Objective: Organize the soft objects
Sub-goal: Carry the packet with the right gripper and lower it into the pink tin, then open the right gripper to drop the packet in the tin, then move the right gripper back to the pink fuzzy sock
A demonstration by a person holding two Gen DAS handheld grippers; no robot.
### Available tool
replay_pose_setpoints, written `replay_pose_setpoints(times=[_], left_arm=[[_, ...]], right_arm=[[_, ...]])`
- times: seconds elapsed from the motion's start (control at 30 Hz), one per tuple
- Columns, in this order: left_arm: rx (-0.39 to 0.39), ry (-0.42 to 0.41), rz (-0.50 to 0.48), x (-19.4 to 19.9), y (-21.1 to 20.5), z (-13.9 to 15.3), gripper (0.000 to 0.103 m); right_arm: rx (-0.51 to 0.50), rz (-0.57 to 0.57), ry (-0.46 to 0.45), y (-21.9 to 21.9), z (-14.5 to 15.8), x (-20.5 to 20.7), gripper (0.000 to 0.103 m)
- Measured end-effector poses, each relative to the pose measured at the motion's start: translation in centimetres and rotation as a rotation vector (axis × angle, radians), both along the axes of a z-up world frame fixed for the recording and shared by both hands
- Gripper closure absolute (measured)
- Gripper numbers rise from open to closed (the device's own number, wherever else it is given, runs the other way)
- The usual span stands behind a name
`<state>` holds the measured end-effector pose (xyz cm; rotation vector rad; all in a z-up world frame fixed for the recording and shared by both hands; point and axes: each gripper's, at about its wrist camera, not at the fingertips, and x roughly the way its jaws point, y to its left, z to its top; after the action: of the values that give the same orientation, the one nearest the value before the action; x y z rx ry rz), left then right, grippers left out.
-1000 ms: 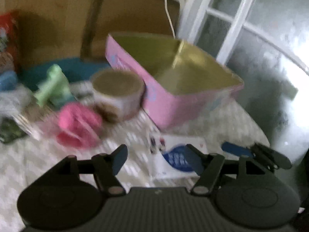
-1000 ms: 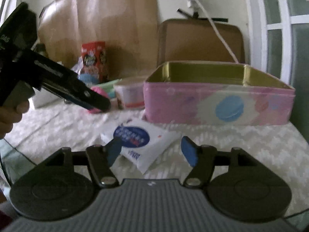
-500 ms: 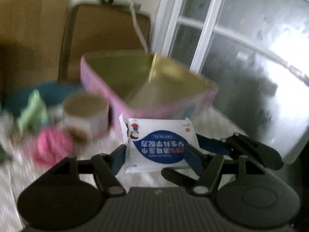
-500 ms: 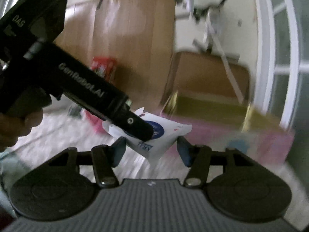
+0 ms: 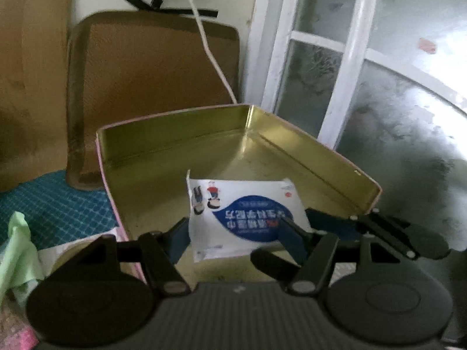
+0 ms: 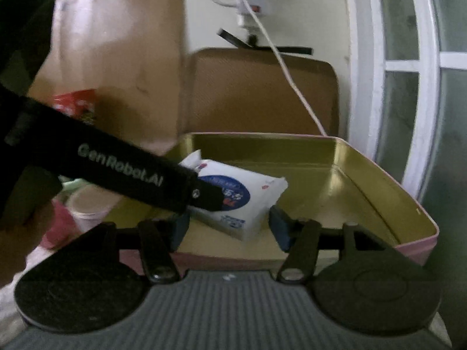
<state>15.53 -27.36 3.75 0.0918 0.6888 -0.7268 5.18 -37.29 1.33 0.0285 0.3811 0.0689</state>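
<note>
A white tissue packet (image 5: 248, 213) with a blue label hangs low over the gold inside of the pink tin (image 5: 175, 134). My left gripper (image 5: 236, 230) is shut on it across its width. In the right wrist view the same packet (image 6: 251, 201) sits between the pads of my right gripper (image 6: 229, 221). Those jaws are opening slightly; the right pad still touches the packet's edge. The other pad is hidden behind the left gripper's finger (image 6: 204, 197), which lies over the packet. The right gripper's fingers (image 5: 379, 230) reach in from the right. The tin (image 6: 379, 192) holds nothing else.
A brown board (image 5: 151, 73) leans on the wall behind the tin, with a white cable (image 5: 210, 49) hanging across it. A window frame (image 5: 344, 73) stands at the right. Left of the tin are a teal cloth (image 5: 52, 204), a green cloth (image 5: 17, 248), a cup (image 6: 87, 207) and a red packet (image 6: 76, 105).
A second ago the packet lay on the cloth in front of the tin. Both grippers closed on it, lifted it and carried it forward over the tin's inside.
</note>
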Motion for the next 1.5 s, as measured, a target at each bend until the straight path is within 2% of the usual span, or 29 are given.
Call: replay_pose_setpoints(times=[0.13, 0.23, 0.37, 0.5, 0.63, 0.8, 0.87, 0.97, 1.13, 1.2, 1.27, 1.3, 1.33, 1.37, 1.4, 1.5], left_arm=[[0.010, -0.008, 0.031, 0.0, -0.2, 0.1, 0.037], [0.027, -0.056, 0.057, -1.4, 1.1, 1.2, 0.036], [0.041, -0.118, 0.118, -3.6, 4.4, 2.6, 0.033], [0.090, -0.165, 0.199, -5.8, 8.0, 2.9, 0.033], [0.141, -0.177, 0.292, -7.4, 12.5, 2.1, 0.033], [0.145, -0.135, 0.402, -8.9, 19.6, -0.2, 0.033], [0.153, -0.110, 0.459, -9.0, 22.6, -1.7, 0.033], [0.170, -0.078, 0.528, -9.4, 26.5, -3.9, 0.033], [0.096, 0.000, 0.587, -10.5, 31.1, -5.8, 0.033], [0.075, -0.001, 0.597, -11.1, 32.2, -5.7, 0.033], [0.054, 0.004, 0.600, -11.4, 32.8, -5.5, 0.033], [0.045, 0.007, 0.601, -11.5, 33.1, -5.5, 0.033], [0.039, 0.007, 0.598, -11.6, 33.1, -5.3, 0.033], [0.037, 0.006, 0.596, -11.8, 33.2, -5.3, 0.033], [0.042, 0.002, 0.595, -12.0, 33.2, -5.3, 0.033], [0.045, -0.008, 0.593, -12.5, 33.3, -5.2, 0.033]], right_arm=[[-0.030, -0.065, 0.020, -0.4, -0.7, 1.3, 0.039], [-0.028, -0.094, 0.013, -0.5, -0.7, 1.2, 0.039], [0.024, -0.125, -0.017, -0.5, -0.1, -0.6, 0.039], [0.108, -0.132, -0.071, 0.7, 0.9, -3.2, 0.039], [0.161, -0.121, -0.112, 3.2, 1.4, -5.1, 0.039], [0.217, -0.068, -0.117, 7.1, 1.4, -6.3, 0.041], [0.216, -0.022, -0.098, 8.7, 1.1, -6.6, 0.048], [0.183, 0.047, -0.043, 11.4, 0.4, -6.2, 0.052], [0.102, 0.131, 0.020, 15.3, -0.5, -4.4, 0.051], [0.089, 0.150, 0.053, 16.2, -0.6, -3.0, 0.046], [0.077, 0.168, 0.083, 17.0, -0.9, -1.7, 0.029], [0.054, 0.168, 0.088, 17.5, -1.1, -1.1, 0.028], [0.016, 0.167, 0.095, 18.0, -1.4, -0.4, 0.029], [-0.027, 0.160, 0.104, 18.6, -1.8, 0.3, 0.049], [-0.054, 0.148, 0.115, 19.0, -2.2, 0.9, 0.053], [-0.057, 0.136, 0.132, 19.1, -2.7, 1.5, 0.053]])
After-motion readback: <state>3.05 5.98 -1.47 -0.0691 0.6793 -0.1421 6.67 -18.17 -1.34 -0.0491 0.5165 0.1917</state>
